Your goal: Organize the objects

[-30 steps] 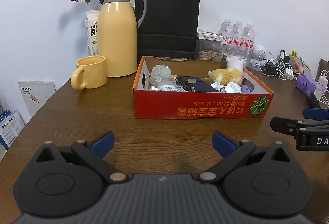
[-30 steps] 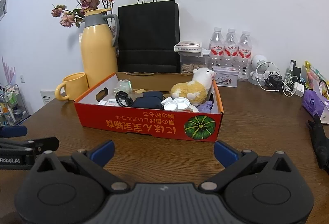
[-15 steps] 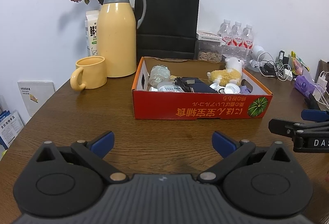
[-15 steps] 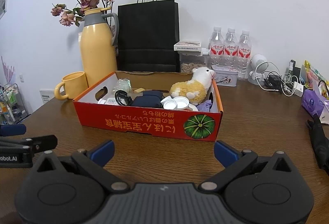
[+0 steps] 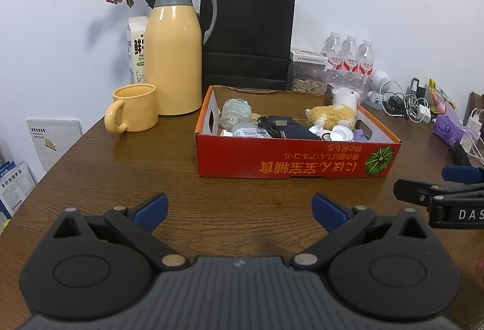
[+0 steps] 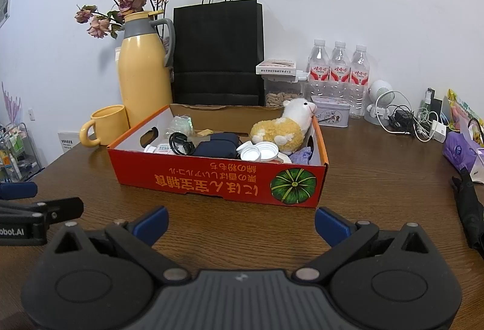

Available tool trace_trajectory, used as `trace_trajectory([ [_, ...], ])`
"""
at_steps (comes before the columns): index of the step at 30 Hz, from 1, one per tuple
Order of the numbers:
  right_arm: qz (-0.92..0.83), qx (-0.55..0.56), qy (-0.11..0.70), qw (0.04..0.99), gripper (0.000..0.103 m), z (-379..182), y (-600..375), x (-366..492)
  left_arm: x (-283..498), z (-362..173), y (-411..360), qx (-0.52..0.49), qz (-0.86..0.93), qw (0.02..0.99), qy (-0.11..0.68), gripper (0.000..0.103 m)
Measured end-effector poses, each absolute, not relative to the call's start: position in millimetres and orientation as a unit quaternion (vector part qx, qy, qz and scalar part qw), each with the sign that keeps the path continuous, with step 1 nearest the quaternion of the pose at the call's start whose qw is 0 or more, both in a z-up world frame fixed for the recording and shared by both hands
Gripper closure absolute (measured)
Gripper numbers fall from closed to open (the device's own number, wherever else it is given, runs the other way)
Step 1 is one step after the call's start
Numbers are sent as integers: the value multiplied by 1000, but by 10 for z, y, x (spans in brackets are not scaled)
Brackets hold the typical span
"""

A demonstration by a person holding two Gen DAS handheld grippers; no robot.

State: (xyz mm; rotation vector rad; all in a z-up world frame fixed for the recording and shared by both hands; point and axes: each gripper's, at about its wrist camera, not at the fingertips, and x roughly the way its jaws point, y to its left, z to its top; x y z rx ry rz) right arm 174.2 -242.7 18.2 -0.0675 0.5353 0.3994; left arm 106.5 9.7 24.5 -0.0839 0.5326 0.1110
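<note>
The red cardboard box sits on the wooden worktop, ahead of both grippers and clear of their fingers. The left gripper and the right gripper hover above the worktop, fingers spread wide, holding nothing. Inside the box lie a plush sheep, white caps and a dark pouch.

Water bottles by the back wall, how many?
3, upright in a row against the wall, right of the black paper bag: left, middle, right. More could be hidden behind them.
</note>
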Motion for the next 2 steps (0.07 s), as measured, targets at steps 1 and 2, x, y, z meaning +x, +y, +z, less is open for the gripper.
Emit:
trace_trajectory([
  [1,196,-33,263,944,0,177,-2427,1744,1063,248,97,-42,54,962,263,0],
  [2,196,-34,264,944,0,172,-2425,1743,1061,249,95,-41,54,963,262,0],
])
